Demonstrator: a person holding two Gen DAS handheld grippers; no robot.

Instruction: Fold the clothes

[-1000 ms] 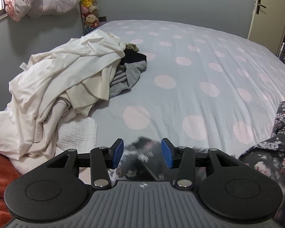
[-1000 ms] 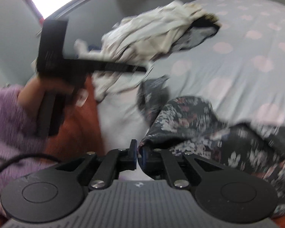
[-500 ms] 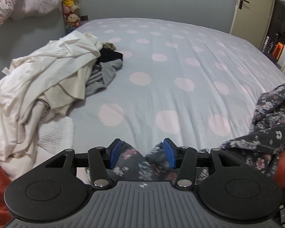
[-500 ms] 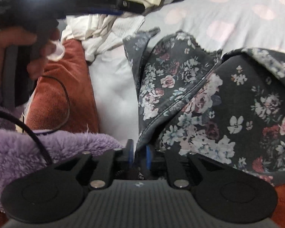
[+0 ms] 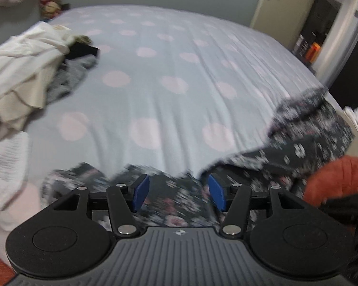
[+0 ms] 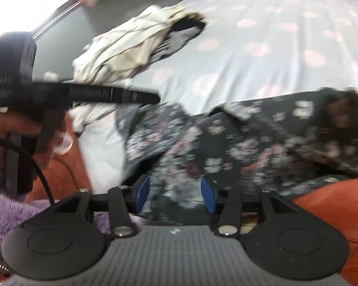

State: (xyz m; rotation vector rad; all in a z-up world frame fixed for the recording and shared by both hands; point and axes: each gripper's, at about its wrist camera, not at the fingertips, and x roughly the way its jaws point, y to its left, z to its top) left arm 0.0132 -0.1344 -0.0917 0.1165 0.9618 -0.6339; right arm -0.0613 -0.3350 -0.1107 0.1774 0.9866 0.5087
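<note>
Pale blue bed [image 5: 169,66] with pink dots fills both views. Dark floral garment [image 6: 238,143] lies spread along the bed's near edge, blurred by motion. Heap of cream and grey clothes [image 5: 23,71] sits at the bed's far left side, well apart from the garment. Rust-orange fabric [image 6: 334,209] shows at the bed's near edge, beside the garment. Left gripper [image 5: 177,194]: blue-padded fingers [image 5: 140,191] spread wide, released, floral cloth under and between them; contact cannot be told. Right gripper [image 6: 175,194]: fingers [image 6: 208,197] likewise wide apart, gripping nothing, garment below the gap. A hand [image 6: 16,131] with purple fleece sleeve [image 6: 9,212] holds the left tool over the bed's near-left corner.
</note>
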